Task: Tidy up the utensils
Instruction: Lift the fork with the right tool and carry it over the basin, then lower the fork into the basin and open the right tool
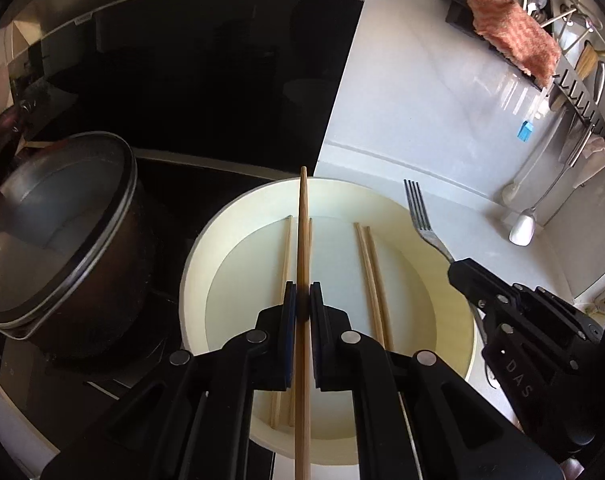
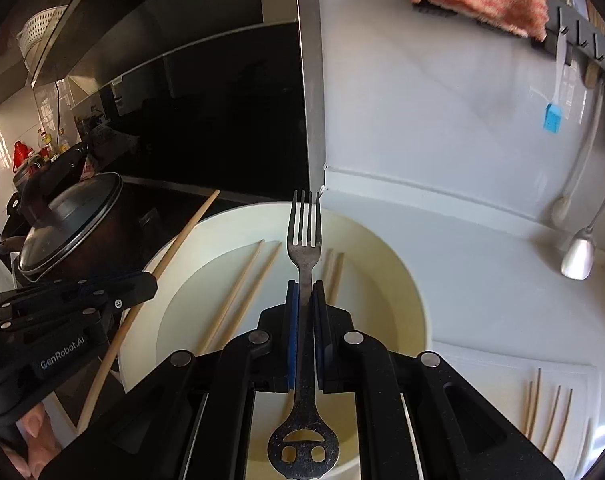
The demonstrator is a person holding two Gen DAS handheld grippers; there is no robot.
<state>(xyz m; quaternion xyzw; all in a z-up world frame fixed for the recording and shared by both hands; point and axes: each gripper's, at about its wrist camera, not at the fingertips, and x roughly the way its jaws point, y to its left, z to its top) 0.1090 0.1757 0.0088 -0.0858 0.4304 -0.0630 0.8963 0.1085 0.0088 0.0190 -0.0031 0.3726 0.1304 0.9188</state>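
Note:
My left gripper (image 1: 302, 296) is shut on a wooden chopstick (image 1: 302, 248) and holds it above a cream round bowl (image 1: 194, 264). Several more chopsticks (image 1: 372, 280) lie flat in the bowl. My right gripper (image 2: 305, 294) is shut on a metal fork (image 2: 304, 240) with a smiley-face handle end, also above the bowl (image 2: 406, 300). In the left wrist view the right gripper (image 1: 458, 268) sits at the bowl's right side with the fork (image 1: 420, 216) pointing away. In the right wrist view the left gripper (image 2: 152, 280) is at the left with its chopstick (image 2: 174, 248).
A dark pot with a glass lid (image 1: 62, 232) stands left of the bowl on a black hob. A wall rack (image 1: 574, 92) at the right holds a pink cloth (image 1: 514, 36), a ladle (image 2: 578, 256) and a blue brush (image 2: 553, 116). More chopsticks (image 2: 550, 412) lie on a white tray.

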